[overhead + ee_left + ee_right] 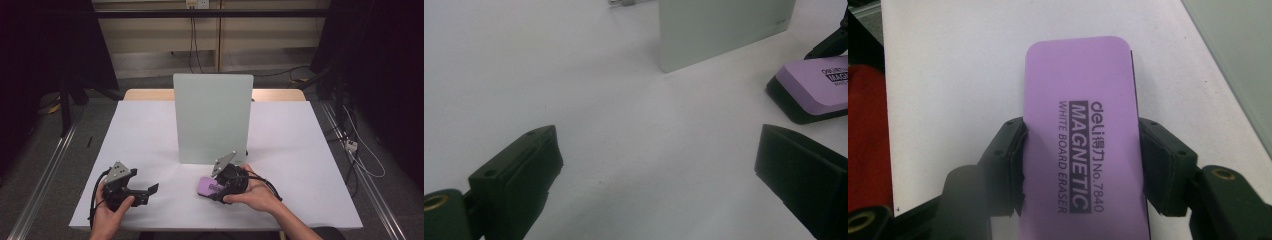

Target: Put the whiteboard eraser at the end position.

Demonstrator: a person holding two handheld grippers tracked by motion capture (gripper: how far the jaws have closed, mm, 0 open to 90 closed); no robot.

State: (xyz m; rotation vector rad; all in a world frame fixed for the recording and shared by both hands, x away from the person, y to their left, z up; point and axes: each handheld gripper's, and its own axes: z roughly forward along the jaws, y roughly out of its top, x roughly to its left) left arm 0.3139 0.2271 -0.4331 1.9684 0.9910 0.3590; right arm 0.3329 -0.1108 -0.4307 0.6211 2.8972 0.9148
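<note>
A purple whiteboard eraser with black printed lettering lies between the jaws of my right gripper, whose pads press on both of its long sides. In the high view the eraser pokes out to the left of my right gripper near the table's front, just before the upright board. The left gripper view has the eraser at its right edge, on its black base. My left gripper stands open over bare tabletop, held at the front left of the table.
A pale frosted board stands upright mid-table, its lower corner ahead of my left gripper. The white table has free room on both sides. Cables trail on the floor at the right.
</note>
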